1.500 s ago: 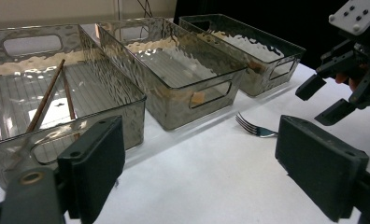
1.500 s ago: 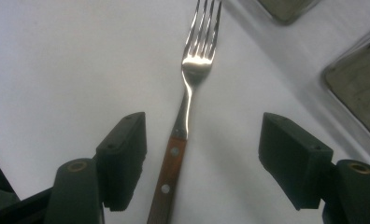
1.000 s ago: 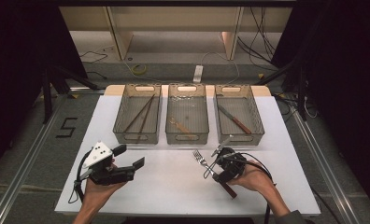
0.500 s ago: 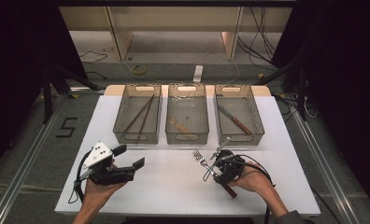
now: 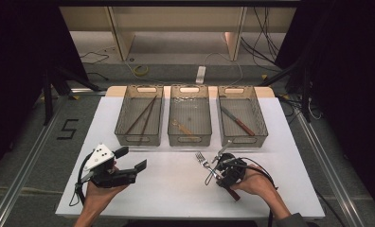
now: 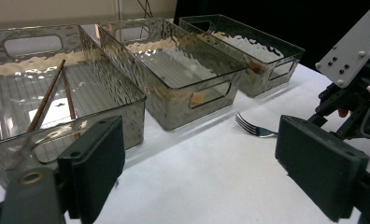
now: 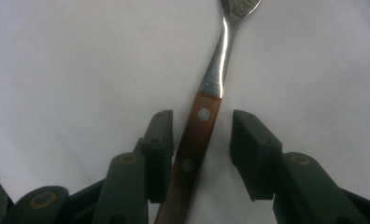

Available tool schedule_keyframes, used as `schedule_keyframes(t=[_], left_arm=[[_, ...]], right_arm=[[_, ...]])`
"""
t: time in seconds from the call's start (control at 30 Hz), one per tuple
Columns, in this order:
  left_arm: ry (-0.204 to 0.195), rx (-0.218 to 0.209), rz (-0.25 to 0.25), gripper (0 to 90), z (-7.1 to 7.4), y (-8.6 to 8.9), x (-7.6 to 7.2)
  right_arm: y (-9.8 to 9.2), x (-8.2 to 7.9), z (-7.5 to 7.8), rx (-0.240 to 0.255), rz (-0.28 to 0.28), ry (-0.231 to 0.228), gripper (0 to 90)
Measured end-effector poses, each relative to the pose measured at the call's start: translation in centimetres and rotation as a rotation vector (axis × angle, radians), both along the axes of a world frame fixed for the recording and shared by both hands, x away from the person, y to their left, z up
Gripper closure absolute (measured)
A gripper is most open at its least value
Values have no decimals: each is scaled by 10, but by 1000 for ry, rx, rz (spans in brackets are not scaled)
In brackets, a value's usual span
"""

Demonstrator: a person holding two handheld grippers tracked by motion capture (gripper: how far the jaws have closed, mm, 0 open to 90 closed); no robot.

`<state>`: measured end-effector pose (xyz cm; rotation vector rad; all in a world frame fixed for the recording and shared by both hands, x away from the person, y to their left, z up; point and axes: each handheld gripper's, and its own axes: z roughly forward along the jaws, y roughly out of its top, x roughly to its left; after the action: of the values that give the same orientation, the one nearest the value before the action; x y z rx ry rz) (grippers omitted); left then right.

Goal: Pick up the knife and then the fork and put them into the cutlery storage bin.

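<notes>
As its jaws have been closing, right gripper [image 7: 199, 149] straddles fork [image 7: 206, 102], centre frame, a gap at one pad | left gripper [image 6: 197, 172] spread, empty

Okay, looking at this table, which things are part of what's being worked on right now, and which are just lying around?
In the job:
fork on the table
right tongs, jaws just closing astride its wooden handle, not yet clamped

Lying about:
left tongs, open
three bins
chopsticks
spoon
knife
</notes>
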<state>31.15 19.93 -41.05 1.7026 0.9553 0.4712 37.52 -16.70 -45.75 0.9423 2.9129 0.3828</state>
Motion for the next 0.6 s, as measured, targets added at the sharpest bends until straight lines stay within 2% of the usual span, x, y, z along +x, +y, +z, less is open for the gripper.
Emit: schedule_keyframes(t=[0.3, 0.6], left_arm=[[0, 5, -1, 155, 0, 0, 0], [2, 9, -3, 156, 0, 0, 0]], right_arm=[[2, -1, -1, -18, 11, -18, 635], [2, 0, 0, -21, 12, -9, 664]])
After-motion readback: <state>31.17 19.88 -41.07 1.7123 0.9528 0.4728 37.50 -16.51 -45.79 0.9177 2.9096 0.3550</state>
